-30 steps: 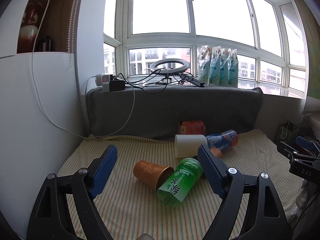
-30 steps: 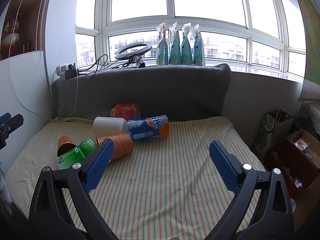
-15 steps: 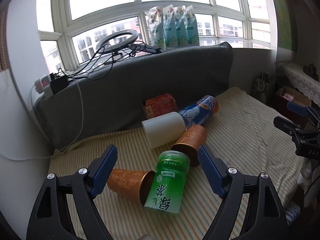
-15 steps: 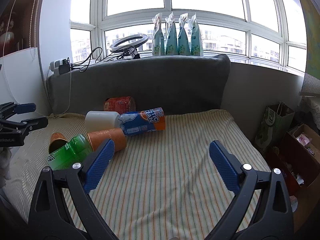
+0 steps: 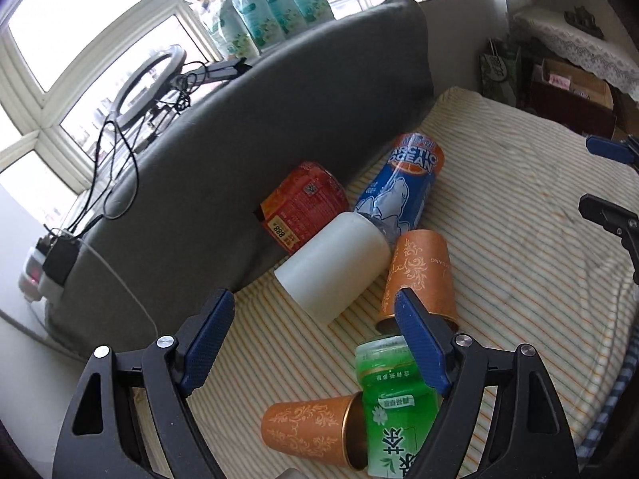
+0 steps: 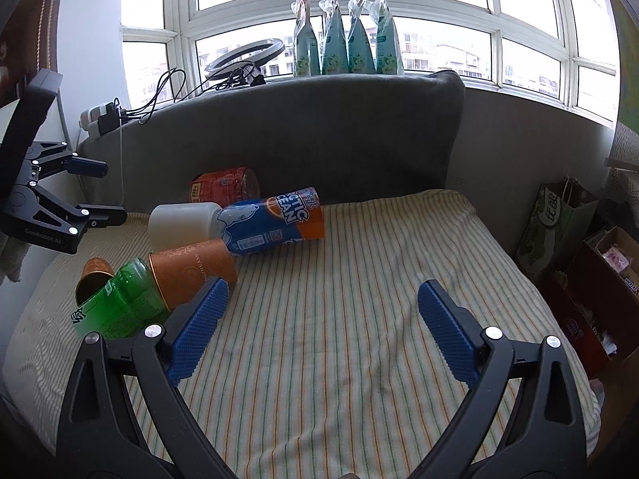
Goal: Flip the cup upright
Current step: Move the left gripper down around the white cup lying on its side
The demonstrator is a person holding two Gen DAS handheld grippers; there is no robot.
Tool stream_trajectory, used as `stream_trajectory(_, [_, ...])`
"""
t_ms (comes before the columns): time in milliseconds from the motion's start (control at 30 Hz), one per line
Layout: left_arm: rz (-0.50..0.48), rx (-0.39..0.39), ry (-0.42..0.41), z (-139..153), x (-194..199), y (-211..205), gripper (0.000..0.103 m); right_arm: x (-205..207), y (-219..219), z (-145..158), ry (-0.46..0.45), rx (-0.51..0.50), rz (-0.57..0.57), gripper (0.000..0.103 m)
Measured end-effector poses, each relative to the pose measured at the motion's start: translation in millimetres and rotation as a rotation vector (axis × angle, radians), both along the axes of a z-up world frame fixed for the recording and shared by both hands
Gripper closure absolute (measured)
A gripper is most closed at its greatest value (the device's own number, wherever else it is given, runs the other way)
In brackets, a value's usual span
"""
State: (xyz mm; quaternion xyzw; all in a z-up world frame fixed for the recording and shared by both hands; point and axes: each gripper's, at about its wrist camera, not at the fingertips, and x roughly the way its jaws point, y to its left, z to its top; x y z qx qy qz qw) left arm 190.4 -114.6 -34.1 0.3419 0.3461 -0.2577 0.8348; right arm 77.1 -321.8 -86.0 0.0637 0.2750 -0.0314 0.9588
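Broadly, a striped cloth (image 6: 359, 299) covers the work surface, backed by a grey cushion (image 6: 319, 131) under the window. Its right half lies bare; the clutter sits at the left rear.

Lying on their sides in that pile: a blue can (image 5: 403, 187), a red can (image 5: 303, 207), a white cup (image 5: 335, 267), a green bottle (image 5: 395, 407) and two orange cups. The far orange cup (image 5: 421, 275) touches the white cup and has its mouth toward the bottle's cap. The near orange cup (image 5: 311, 431) has its mouth pressed against the bottle's side.

Left gripper (image 5: 315, 343) hangs over the pile with jaws spread wide and nothing between them; the white cup sits most nearly in its line. Right gripper (image 6: 319, 335) is likewise wide open and empty, over bare cloth, with the far orange cup just beside its left finger.

Which cup is meant I cannot tell. A good flip, in my judgement, means closing across the wall near the mouth, lifting clear of the neighbours, then rotating — the cans and bottle look ready to roll if nudged.

Room is tight at the cushion and among the touching items; the bare right side offers the best place to set a cup down, well in from the cloth's right edge, where the surface drops toward bags and boxes.
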Motion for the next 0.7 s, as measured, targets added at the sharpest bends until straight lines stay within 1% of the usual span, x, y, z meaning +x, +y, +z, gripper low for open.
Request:
stream_trajectory(67, [-0.03,0.038,0.033,-7,9,-6,0.021,5,-1,-2,0.012,-0.001,-0.002,0.005])
stream_trajectory(133, [-0.042,0.066,0.053,-11,20,-11,0.025,7,-1,-5,0.018,-0.006,-0.008,0.005])
stream_trajectory(300, [-0.069,0.096,0.13,-21,48,-22,0.026,16,-7,-11,0.044,0.006,-0.021,0.005])
stream_trajectory(400, [-0.09,0.134,0.146,-27,60,-31,0.026,20,-11,-13,0.054,0.011,-0.031,0.005])
stream_trajectory(533, [-0.132,0.178,0.193,-32,72,-42,0.026,24,-16,-15,0.059,0.022,-0.049,0.005])
stream_trajectory(700, [-0.184,0.251,0.232,-43,80,-52,0.026,29,-24,-18,0.067,0.044,-0.072,0.005])
